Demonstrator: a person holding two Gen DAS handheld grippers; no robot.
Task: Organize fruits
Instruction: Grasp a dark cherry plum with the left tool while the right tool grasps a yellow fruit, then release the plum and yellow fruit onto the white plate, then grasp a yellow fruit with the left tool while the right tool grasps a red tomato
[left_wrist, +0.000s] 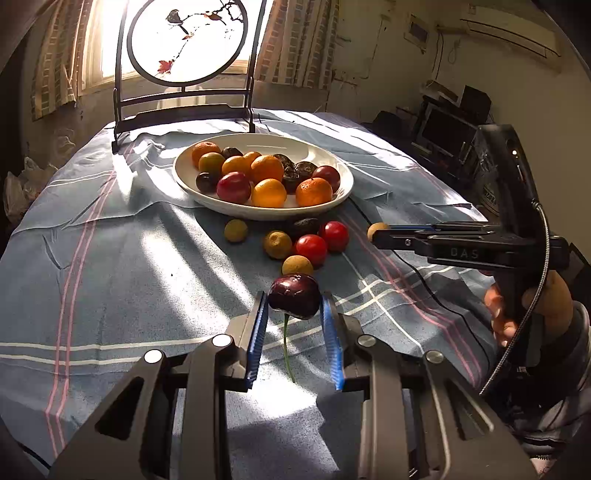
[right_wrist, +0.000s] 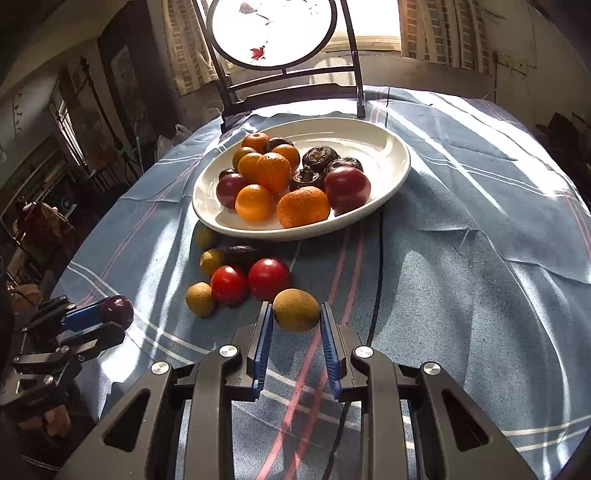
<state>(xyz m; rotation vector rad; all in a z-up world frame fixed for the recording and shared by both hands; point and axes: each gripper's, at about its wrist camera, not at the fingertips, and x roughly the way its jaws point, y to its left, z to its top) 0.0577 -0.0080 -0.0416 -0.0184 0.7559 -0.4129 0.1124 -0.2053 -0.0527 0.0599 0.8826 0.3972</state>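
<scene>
My left gripper (left_wrist: 294, 301) is shut on a dark cherry (left_wrist: 294, 300) with a green stem, held above the cloth; it also shows in the right wrist view (right_wrist: 117, 310). My right gripper (right_wrist: 296, 312) is shut on a tan longan (right_wrist: 296, 309); it also shows in the left wrist view (left_wrist: 376, 229). A white plate (left_wrist: 332, 162) holds oranges, red plums and dark dried fruits. In front of it on the cloth lie two red tomatoes (right_wrist: 269, 278), several longans (right_wrist: 200, 299) and a dark dried fruit (right_wrist: 240, 253).
A blue striped tablecloth (left_wrist: 129, 277) covers the table. A dark frame with a round painted screen (left_wrist: 186, 40) stands behind the plate. A black cable (right_wrist: 378, 266) runs across the cloth right of the loose fruits.
</scene>
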